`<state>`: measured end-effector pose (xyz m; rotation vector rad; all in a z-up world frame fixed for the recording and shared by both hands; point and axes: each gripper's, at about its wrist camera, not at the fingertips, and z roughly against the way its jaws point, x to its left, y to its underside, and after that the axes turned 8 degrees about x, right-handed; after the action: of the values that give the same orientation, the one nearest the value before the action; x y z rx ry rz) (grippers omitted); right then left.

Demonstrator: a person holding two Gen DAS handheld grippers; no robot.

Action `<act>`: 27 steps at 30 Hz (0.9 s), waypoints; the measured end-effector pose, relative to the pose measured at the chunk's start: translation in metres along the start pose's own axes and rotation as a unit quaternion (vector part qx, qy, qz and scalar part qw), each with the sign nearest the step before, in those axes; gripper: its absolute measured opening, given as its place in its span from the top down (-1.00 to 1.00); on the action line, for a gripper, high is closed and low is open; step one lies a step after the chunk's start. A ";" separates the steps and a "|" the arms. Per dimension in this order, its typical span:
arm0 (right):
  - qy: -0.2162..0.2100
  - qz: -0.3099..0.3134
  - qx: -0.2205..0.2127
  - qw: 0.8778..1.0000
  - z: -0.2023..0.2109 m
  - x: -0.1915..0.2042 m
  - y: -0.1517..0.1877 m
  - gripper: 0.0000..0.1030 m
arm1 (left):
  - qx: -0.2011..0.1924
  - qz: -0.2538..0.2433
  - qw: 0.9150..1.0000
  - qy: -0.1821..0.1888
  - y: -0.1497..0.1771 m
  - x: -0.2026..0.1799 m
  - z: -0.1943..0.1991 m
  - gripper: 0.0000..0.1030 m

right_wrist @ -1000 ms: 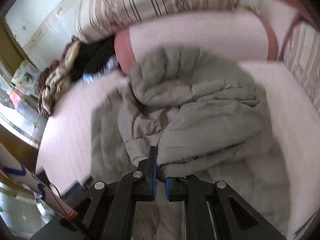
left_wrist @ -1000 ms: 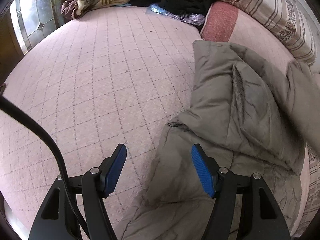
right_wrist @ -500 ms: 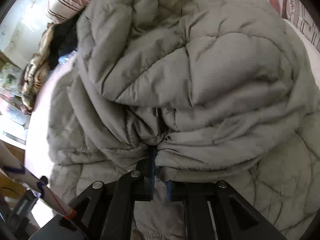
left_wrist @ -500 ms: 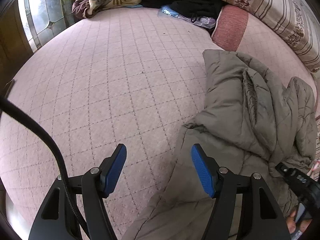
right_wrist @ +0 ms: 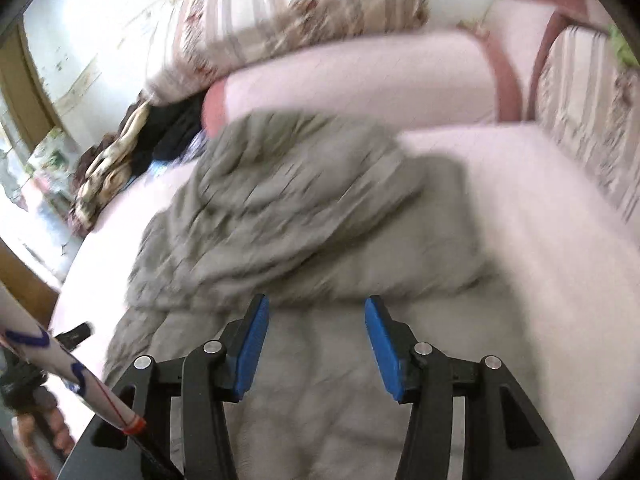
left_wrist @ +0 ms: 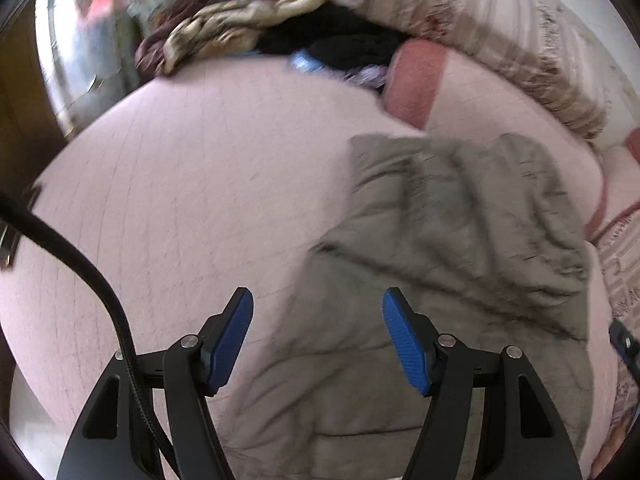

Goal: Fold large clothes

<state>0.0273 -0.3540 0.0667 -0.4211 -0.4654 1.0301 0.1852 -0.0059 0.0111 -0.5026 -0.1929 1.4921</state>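
No brand, label or legible writing shows in either view; both are motion-blurred.

Left gripper [left_wrist: 316,336]: jaws spread wide, nothing held between the blue pads [left_wrist: 230,338]. A black cable [left_wrist: 80,264] arcs past its left side. Directly ahead of and beneath the right pad lies the grey quilted coat [left_wrist: 440,248], spread on the pink quilted bed [left_wrist: 180,184]. The left pad stands over bare bed cover.

Right gripper [right_wrist: 316,344]: jaws spread wide, nothing held. The grey quilted coat [right_wrist: 304,216] lies flat beneath the pads and rises just ahead in a bunched, folded-over mound. To the gripper's left a white pole with blue markings [right_wrist: 60,364] crosses the lower corner of the view.

Beyond the coat, a pink bolster with red ends [right_wrist: 360,76] lies across the bed, touching or nearly touching the coat's far edge. Behind it rests a striped floral cushion [right_wrist: 288,20]; a second striped cushion [right_wrist: 588,108] stands to the far right.

Far left of both grippers, a heap of brown and cream bedding [left_wrist: 224,36] and black clothing [left_wrist: 340,44] lies against the wall, well apart from the coat.
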 end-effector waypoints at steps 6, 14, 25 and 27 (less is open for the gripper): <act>0.039 0.007 0.010 0.999 -0.047 -0.014 -0.059 -0.01 | 0.009 -0.068 0.997 0.044 -0.035 -0.087 -0.006 -0.29; 0.047 0.007 0.066 0.997 -0.131 -0.015 -0.062 0.02 | 0.069 -0.108 0.991 0.027 -0.054 -0.160 -0.107 -0.29; 0.090 0.017 0.069 0.993 -0.167 -0.006 -0.051 -0.08 | 0.020 -0.149 0.988 -0.044 -0.029 -0.182 -0.136 -0.37; 0.102 0.026 0.066 0.992 -0.163 -0.001 -0.052 -0.10 | 0.023 -0.150 0.987 -0.042 -0.030 -0.182 -0.130 -0.31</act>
<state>0.1539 -0.3966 -0.0404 -0.4175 -0.2042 1.0496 0.2519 -0.2100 -0.0578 -0.3557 -0.2866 1.2199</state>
